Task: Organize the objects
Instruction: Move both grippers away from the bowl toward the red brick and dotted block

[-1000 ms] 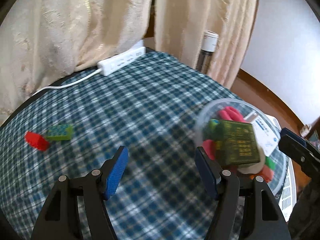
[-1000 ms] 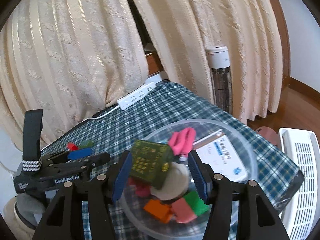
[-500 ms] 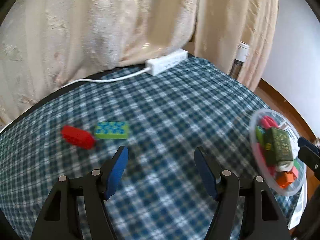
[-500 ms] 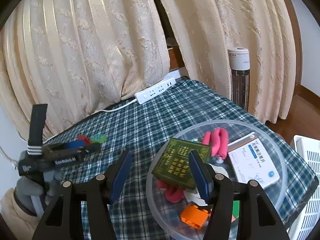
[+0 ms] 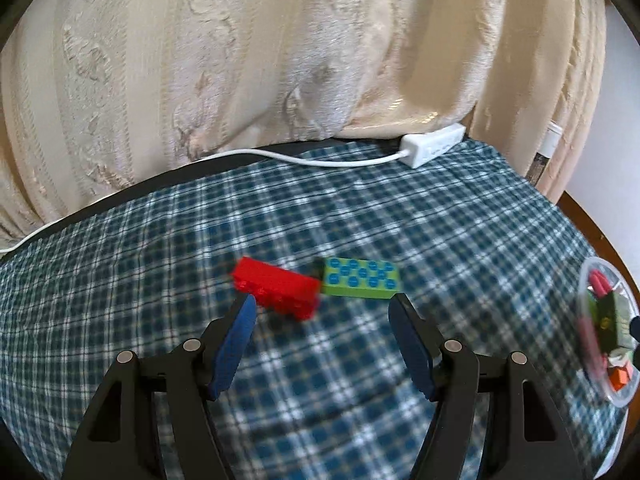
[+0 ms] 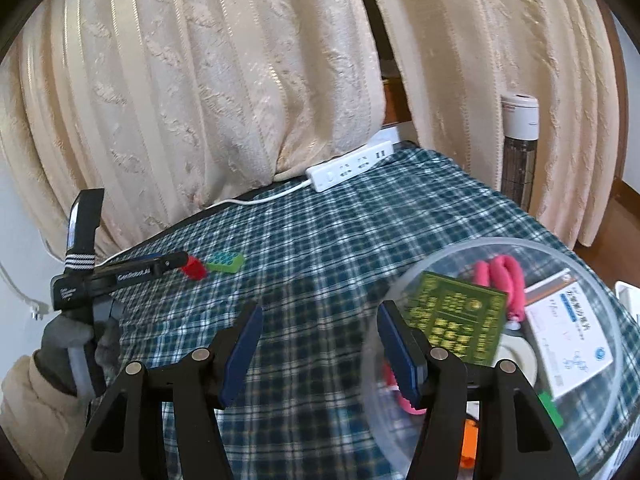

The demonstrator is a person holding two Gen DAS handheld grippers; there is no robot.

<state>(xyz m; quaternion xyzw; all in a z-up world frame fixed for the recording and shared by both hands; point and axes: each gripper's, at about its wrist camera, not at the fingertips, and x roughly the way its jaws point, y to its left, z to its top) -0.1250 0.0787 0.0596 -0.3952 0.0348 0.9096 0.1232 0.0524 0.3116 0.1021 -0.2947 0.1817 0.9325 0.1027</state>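
The left gripper (image 5: 322, 306) hangs over the checked tablecloth (image 5: 460, 220) with its blue pads spread wide and nothing between them; the red brick (image 5: 276, 287) and green brick (image 5: 362, 278) lie end to end just past its tips. The right gripper (image 6: 320, 314) grips nothing, its jaws opening beside the clear plastic bowl (image 6: 480, 246), which holds a dark green box (image 6: 454, 314), a white medicine carton (image 6: 568, 332) and pink pieces (image 6: 504, 276).
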